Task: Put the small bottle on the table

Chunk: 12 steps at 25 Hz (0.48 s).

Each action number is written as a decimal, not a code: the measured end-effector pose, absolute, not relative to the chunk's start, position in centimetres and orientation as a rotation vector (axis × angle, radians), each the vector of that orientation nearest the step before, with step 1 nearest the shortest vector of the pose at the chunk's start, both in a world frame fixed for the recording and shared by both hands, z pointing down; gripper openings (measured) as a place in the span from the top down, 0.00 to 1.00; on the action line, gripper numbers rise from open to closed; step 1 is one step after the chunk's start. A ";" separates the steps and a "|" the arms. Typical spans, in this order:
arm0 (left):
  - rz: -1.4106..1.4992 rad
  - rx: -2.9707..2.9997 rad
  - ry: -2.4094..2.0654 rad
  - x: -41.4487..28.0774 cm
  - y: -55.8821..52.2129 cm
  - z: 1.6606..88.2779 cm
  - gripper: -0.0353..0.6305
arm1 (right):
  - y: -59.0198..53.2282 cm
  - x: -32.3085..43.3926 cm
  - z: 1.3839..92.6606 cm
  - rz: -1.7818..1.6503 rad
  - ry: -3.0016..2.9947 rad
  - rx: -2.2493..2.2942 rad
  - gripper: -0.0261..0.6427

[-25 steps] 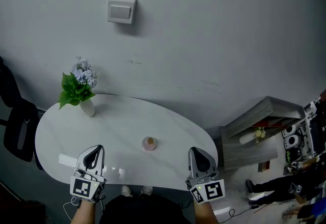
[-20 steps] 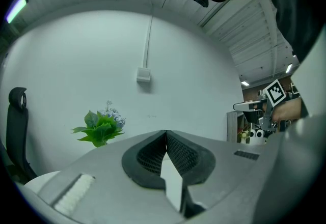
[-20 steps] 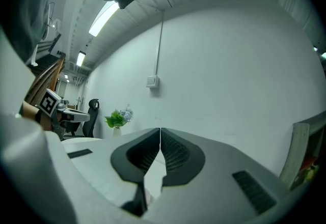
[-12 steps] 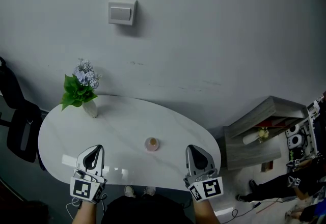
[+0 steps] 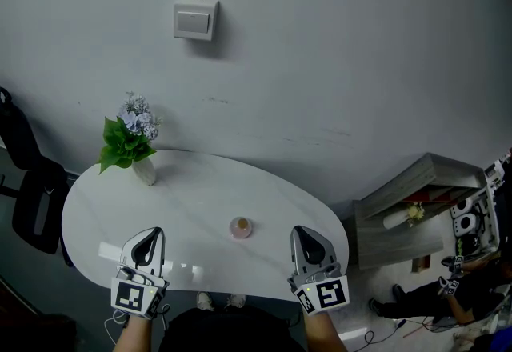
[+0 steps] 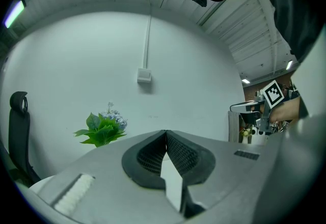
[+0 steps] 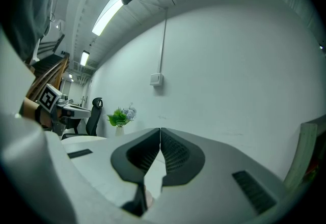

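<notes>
Pale grey wall [image 5: 336, 62] ahead, white oval table [image 5: 192, 190] below it, and the small round pink-topped bottle [image 5: 240, 227] stands upright on the tabletop, out in the open near the middle. My left gripper [image 5: 148, 234] sits at the bottle's 8 o'clock and my right gripper [image 5: 302, 230] at its 4 o'clock. Both are well apart from it, jaws pressed together on nothing.

By my reading the bottle is already placed, so the job now is to leave it alone: draw both grippers straight back toward 6 o'clock, level, with no sideways sweep past it. The white vase of green leaves and pale flowers [image 5: 144, 172] at the table's 10 o'clock is well clear.

Nothing is readable anywhere. The bottle is too small to show a label, and the black-and-white square markers [image 5: 132, 295] on my grippers carry only patterns.
</notes>
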<state>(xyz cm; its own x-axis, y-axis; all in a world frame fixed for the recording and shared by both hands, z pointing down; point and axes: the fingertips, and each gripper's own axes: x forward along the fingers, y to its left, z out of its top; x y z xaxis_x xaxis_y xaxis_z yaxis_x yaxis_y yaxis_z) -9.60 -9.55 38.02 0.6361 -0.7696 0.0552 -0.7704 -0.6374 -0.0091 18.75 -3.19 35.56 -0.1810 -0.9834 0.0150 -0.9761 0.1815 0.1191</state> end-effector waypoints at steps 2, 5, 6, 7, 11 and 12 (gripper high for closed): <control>0.085 2.828 -1.335 -9.7 -9.6 38.0 0.94 | -3.5 18.6 35.7 -0.129 -2.348 1.941 0.95; 0.086 2.826 -1.342 -9.7 -9.7 38.1 0.94 | -3.8 18.4 35.8 -0.130 -2.352 1.931 0.95; 0.086 2.825 -1.344 -9.7 -9.6 38.1 0.94 | -3.8 18.4 35.9 -0.130 -2.354 1.929 0.95; 0.087 2.823 -1.346 -9.7 -9.6 38.1 0.94 | -3.9 18.4 35.9 -0.130 -2.357 1.926 0.95; 0.094 2.816 -1.353 -9.8 -9.7 38.1 0.94 | -4.2 18.3 36.0 -0.124 -2.363 1.918 0.95; 0.096 2.815 -1.354 -9.8 -9.8 38.1 0.94 | -4.3 18.3 36.1 -0.121 -2.363 1.916 0.95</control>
